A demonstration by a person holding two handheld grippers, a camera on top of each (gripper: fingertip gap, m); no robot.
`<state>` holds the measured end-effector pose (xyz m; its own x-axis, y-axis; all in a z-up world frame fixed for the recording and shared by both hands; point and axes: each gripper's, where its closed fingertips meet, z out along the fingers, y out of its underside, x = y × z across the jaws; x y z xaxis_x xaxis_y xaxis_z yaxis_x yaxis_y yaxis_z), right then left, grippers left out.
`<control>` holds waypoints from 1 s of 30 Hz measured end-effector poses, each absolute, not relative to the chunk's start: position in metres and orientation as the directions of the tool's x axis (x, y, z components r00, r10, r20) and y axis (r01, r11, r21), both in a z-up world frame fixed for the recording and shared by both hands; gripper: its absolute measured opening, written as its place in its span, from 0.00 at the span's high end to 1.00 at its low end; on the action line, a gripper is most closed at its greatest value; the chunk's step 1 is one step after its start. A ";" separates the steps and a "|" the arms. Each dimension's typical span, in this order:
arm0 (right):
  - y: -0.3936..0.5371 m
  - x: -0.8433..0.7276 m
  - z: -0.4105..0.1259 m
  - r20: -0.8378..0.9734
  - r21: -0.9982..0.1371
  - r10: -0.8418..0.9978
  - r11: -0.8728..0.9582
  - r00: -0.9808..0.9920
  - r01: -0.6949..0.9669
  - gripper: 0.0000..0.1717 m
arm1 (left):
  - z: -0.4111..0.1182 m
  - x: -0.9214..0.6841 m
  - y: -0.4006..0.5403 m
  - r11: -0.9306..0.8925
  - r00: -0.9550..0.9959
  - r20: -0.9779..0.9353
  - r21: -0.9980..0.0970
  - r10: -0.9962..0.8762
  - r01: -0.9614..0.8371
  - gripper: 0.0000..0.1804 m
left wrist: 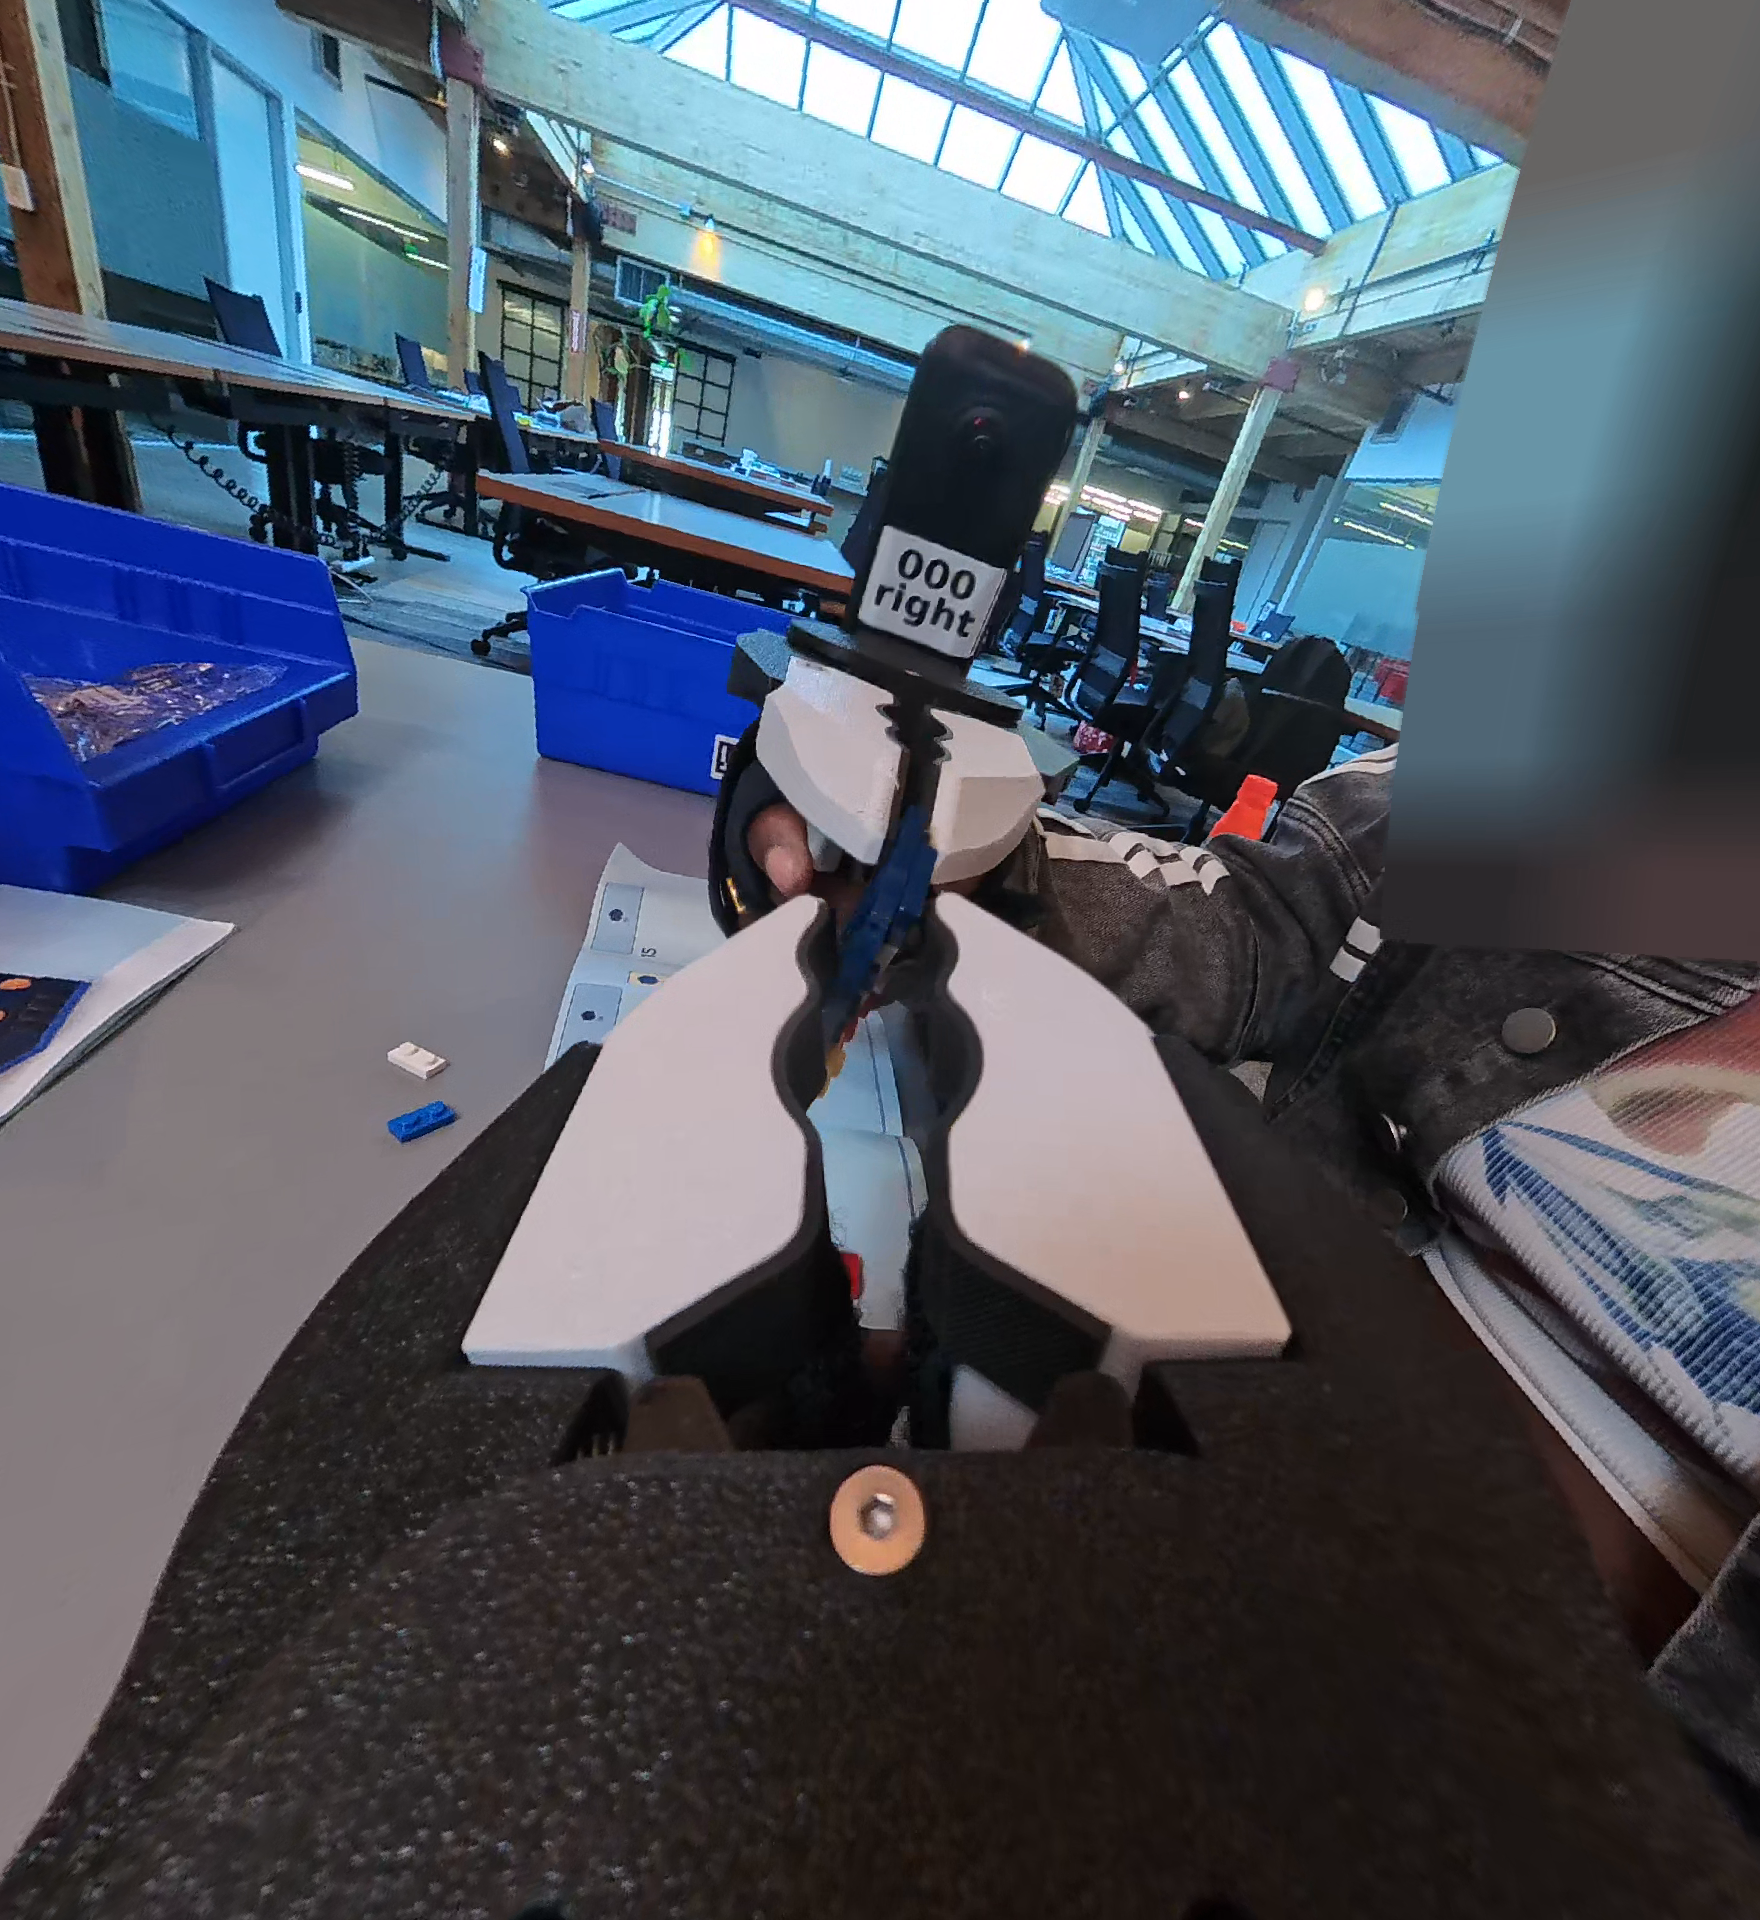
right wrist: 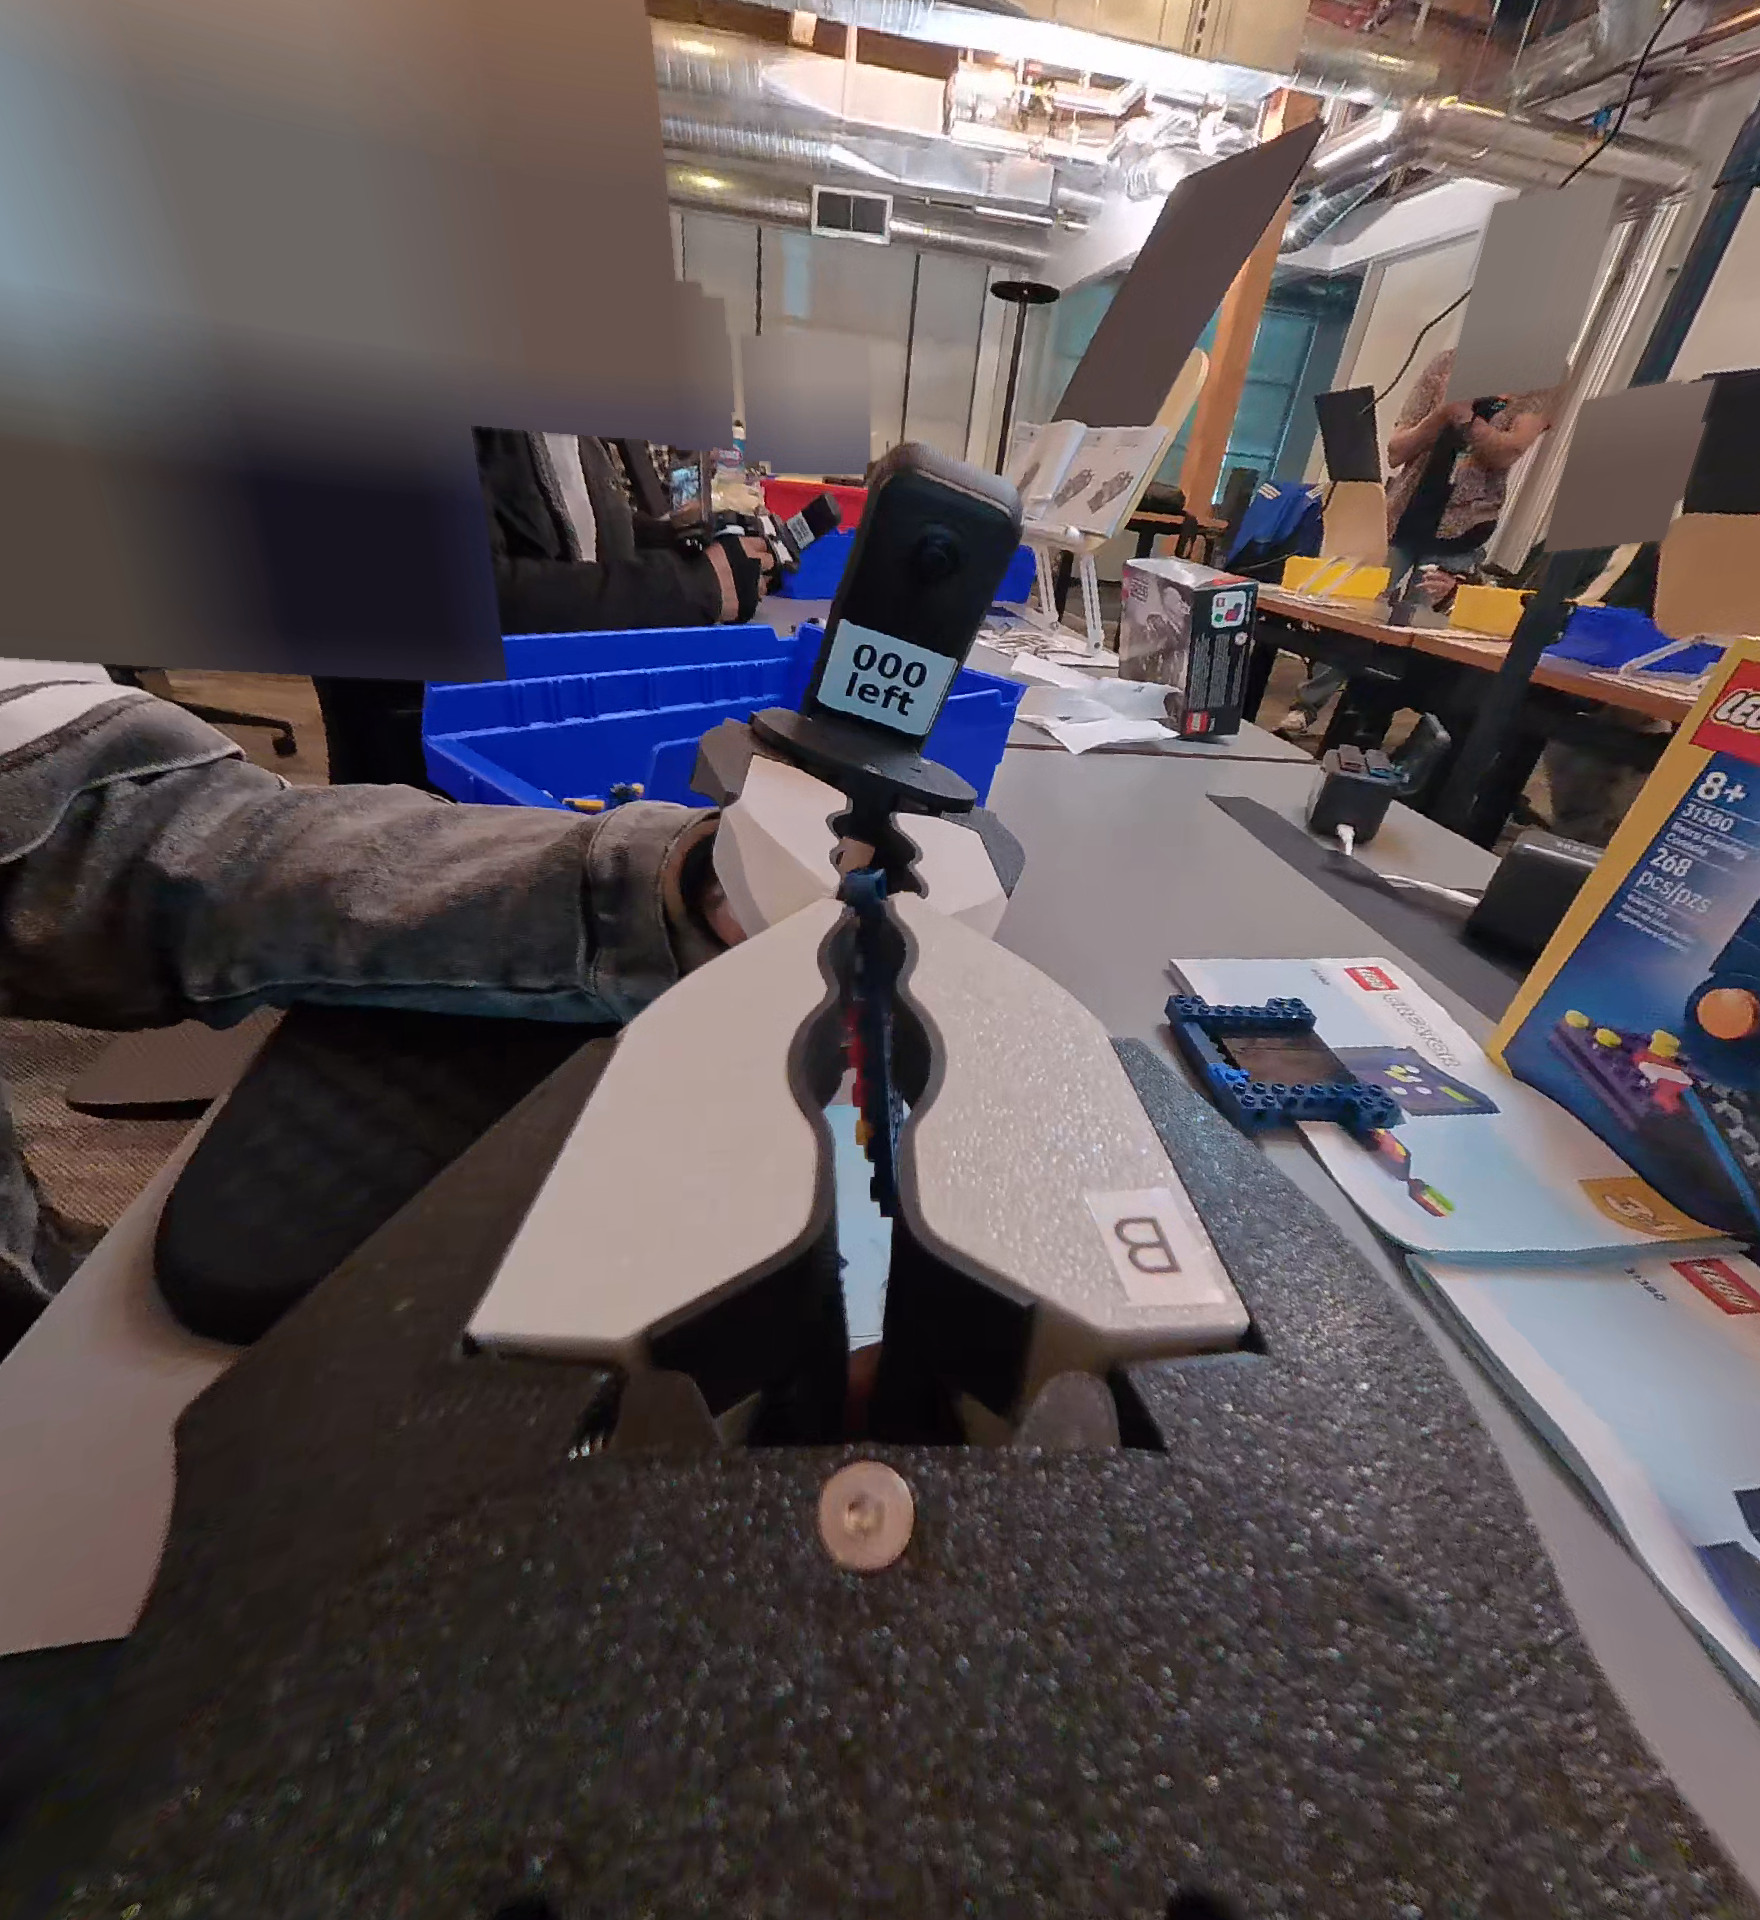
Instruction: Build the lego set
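A flat dark blue brick assembly (left wrist: 881, 935) with small red and yellow parts is held edge-on in the air between the two grippers, which face each other tip to tip. My right gripper (right wrist: 871, 920) is shut on it, and the plate (right wrist: 874, 997) runs down between its pads. The left wrist view shows the right gripper (left wrist: 917, 842) clamped on the far end. My left gripper (left wrist: 881, 914) stands around the near end with its jaws slightly apart; a gap shows beside the assembly, so its pads do not press on it. In the right wrist view the left gripper (right wrist: 871, 873) sits just past the assembly's tip.
Blue bins (left wrist: 128, 665) (left wrist: 637, 675) stand on the grey table (left wrist: 232, 1299). A loose white plate (left wrist: 417, 1060) and a blue plate (left wrist: 422, 1122) lie beside an instruction sheet (left wrist: 627, 935). A blue brick frame (right wrist: 1271, 1060), booklets (right wrist: 1478, 1174) and a set box (right wrist: 1686, 935) lie to the right. My two grippers' fingertips are within a few centimetres of each other.
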<state>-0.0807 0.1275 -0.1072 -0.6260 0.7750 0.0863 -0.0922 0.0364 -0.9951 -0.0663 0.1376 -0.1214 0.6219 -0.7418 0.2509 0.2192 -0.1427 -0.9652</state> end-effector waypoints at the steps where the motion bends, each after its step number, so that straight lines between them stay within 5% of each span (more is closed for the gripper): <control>1: 0.128 -0.080 -0.105 0.077 -0.995 0.773 0.020 -0.630 -0.097 0.98 | -0.122 -0.067 0.138 -0.144 0.624 0.254 -0.964 -0.739 0.222 0.91; 4: 0.131 -0.076 -0.095 0.028 -0.991 0.763 -0.065 -0.646 -0.120 0.98 | -0.132 -0.069 0.143 -0.173 0.660 0.248 -0.969 -0.709 0.178 0.83; 30: 0.134 -0.082 -0.106 -0.009 -0.995 0.767 -0.069 -0.641 -0.068 0.97 | -0.131 -0.063 0.138 -0.168 0.628 0.232 -0.973 -0.743 0.161 0.96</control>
<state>-0.0822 0.1344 -0.1057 -0.6413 0.7672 -0.0088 -0.0683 -0.0685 -0.9953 -0.0626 0.1382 -0.1311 0.6277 -0.7430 0.2324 0.1612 -0.1680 -0.9725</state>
